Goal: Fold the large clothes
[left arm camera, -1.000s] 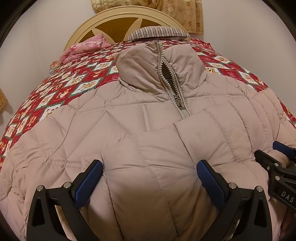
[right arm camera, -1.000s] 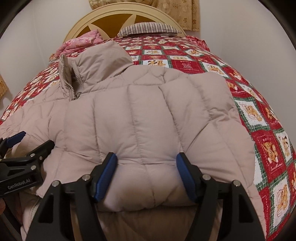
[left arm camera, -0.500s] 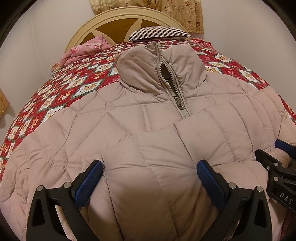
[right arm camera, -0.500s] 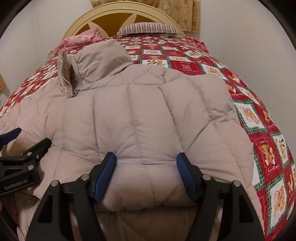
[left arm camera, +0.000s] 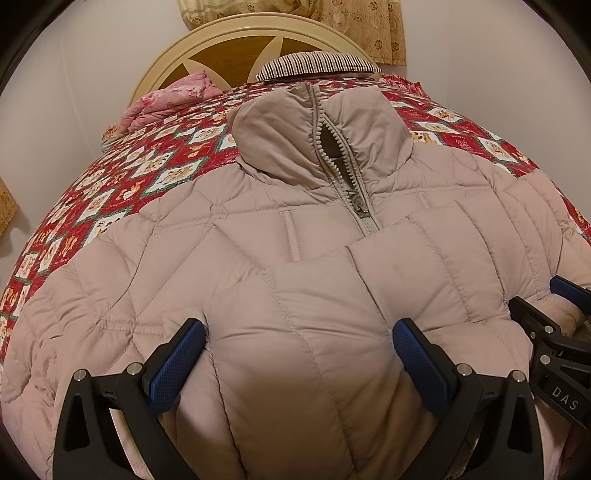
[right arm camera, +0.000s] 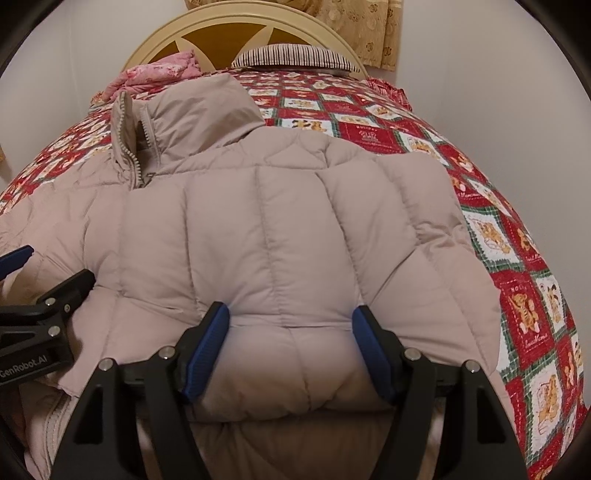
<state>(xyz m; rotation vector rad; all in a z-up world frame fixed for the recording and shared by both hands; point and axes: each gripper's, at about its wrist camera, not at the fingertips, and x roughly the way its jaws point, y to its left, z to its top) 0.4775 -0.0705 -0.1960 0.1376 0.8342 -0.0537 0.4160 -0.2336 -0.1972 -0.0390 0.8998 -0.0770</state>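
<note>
Left wrist view: the beige quilted puffer jacket (left arm camera: 295, 258) lies front-up on the red patchwork bedspread with bear prints (left arm camera: 122, 173), its long axis running from the camera toward the cream arched wooden headboard (left arm camera: 236, 40), stand-up collar (left arm camera: 317, 133) pointing that way. The left gripper (left arm camera: 299, 358) has its blue-padded jaws spread wide around a puffed fold of jacket near the hem; whether the pads press the fabric, I cannot tell. Bedspread shows bare left of the collar; a pink floral blanket (left arm camera: 173, 96) and striped pillow (left arm camera: 317, 64) sit against the headboard.

Right wrist view: the right gripper (right arm camera: 291, 350) grips a bulging fold of the jacket (right arm camera: 280, 240) between its pads, the fabric pinched. Right of the jacket, bedspread (right arm camera: 517, 266) lies bare to the bed's edge. The collar (right arm camera: 192, 114) leans toward the headboard (right arm camera: 236, 29).
</note>
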